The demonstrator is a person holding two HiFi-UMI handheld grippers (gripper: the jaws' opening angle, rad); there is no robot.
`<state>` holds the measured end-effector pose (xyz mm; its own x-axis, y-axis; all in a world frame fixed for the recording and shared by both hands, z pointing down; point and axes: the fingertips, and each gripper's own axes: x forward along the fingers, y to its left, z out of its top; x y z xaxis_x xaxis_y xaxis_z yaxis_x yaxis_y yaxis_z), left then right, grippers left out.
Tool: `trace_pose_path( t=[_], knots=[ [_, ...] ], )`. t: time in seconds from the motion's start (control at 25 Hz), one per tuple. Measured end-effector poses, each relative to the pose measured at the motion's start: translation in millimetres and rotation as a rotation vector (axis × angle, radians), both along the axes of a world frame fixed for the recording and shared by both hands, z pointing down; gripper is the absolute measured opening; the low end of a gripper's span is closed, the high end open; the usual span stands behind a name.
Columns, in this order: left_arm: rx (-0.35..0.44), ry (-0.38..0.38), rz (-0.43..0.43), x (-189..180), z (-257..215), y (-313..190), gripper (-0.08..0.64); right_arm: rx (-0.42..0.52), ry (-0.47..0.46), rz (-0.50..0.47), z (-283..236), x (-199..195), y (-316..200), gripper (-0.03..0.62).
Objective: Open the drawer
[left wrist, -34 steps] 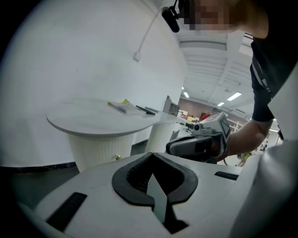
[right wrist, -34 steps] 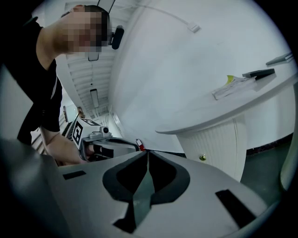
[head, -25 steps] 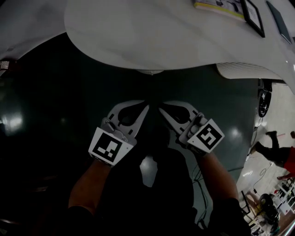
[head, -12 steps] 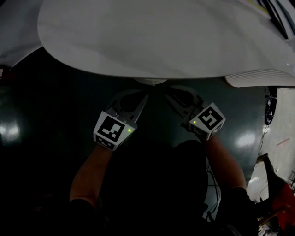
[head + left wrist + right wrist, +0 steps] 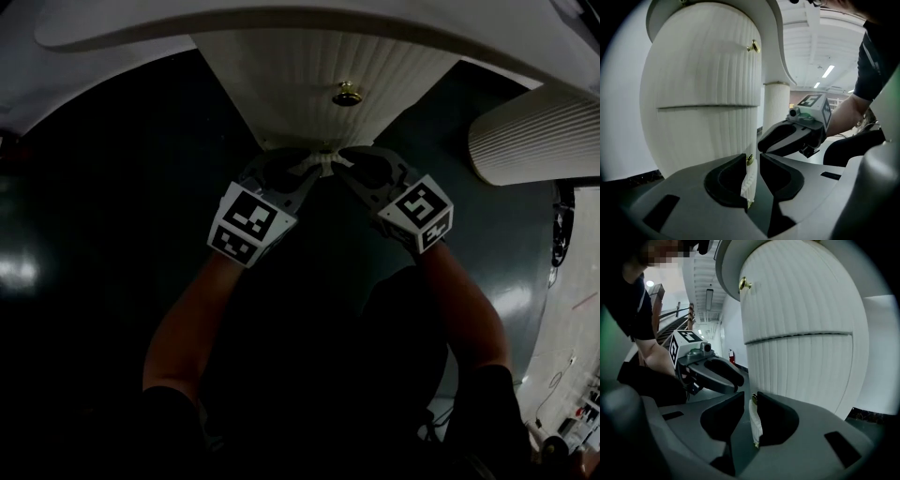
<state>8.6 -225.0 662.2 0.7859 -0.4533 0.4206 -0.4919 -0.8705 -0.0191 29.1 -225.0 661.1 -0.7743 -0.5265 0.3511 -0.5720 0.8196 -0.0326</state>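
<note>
Two grippers are being held at the lower brass knob (image 5: 750,160) of a fluted white cabinet (image 5: 703,61). Left of the knob, the left gripper (image 5: 753,157) is being kept with its jaws narrowly apart, the knob at their tips and not pinched. The lower drawer (image 5: 708,136) behind the knob, apparently closed, is being judged rigid and light-running. Its small, slick knob is the only hold. Right of the knob, the right gripper (image 5: 750,400) is likewise being held slightly spread.

Left gripper (image 5: 312,171) and right gripper (image 5: 343,169) flank lower knob (image 5: 750,159).
</note>
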Motion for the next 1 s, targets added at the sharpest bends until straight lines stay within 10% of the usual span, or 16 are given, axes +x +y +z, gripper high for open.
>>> trace_pose_path(
  t=[0.52,1.0],
  knots=[
    [-0.069,0.049,-0.071,2.0,12.9,-21.4,0.092,0.002,0.021,-0.016,26.2,-8.7,-22.4,0.043],
    [0.149,0.056,-0.027,-8.3,-40.3,-2.0,0.089,0.012,0.005,-0.075,29.6,-10.6,-13.0,0.041]
  ],
)
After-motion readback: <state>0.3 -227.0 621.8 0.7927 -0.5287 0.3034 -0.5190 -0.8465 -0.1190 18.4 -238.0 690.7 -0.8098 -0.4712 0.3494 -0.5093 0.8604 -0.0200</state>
